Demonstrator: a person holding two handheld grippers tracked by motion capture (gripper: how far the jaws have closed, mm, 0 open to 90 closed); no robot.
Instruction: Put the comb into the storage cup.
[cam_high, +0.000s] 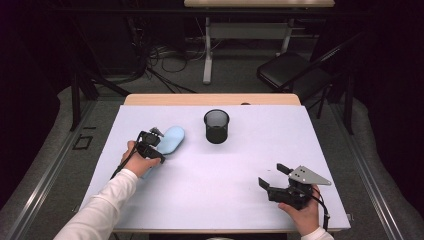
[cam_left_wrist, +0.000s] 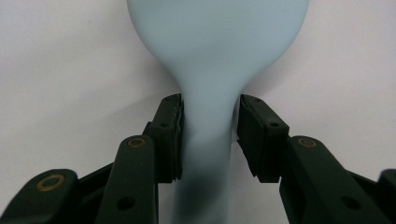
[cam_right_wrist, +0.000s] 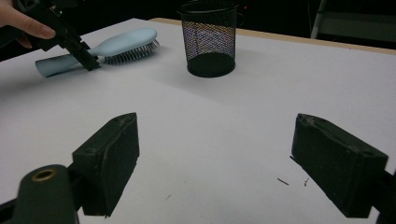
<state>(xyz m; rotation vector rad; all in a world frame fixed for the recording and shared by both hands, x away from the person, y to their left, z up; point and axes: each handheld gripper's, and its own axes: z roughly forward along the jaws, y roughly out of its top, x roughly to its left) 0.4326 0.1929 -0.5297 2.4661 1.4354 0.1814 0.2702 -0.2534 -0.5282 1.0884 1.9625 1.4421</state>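
A pale blue hairbrush (cam_high: 172, 139) lies bristles down on the white table, left of centre. In the left gripper view its handle (cam_left_wrist: 208, 121) runs between the jaws of my left gripper (cam_left_wrist: 208, 135). One pad touches the handle and a thin gap shows at the other, so the gripper is open around it. From above, my left gripper (cam_high: 159, 146) sits at the brush's near end. My right gripper (cam_high: 272, 175) rests near the table's front right, jaws wide open with nothing between them. In the right gripper view the hairbrush (cam_right_wrist: 126, 42) lies at the far left.
A black mesh cup (cam_high: 216, 126) stands upright behind the table's centre, just right of the brush; it also appears as the cup (cam_right_wrist: 208, 37) in the right gripper view. The white sheet (cam_high: 225, 200) covers the tabletop. A dark chair (cam_high: 287, 70) stands beyond the far edge.
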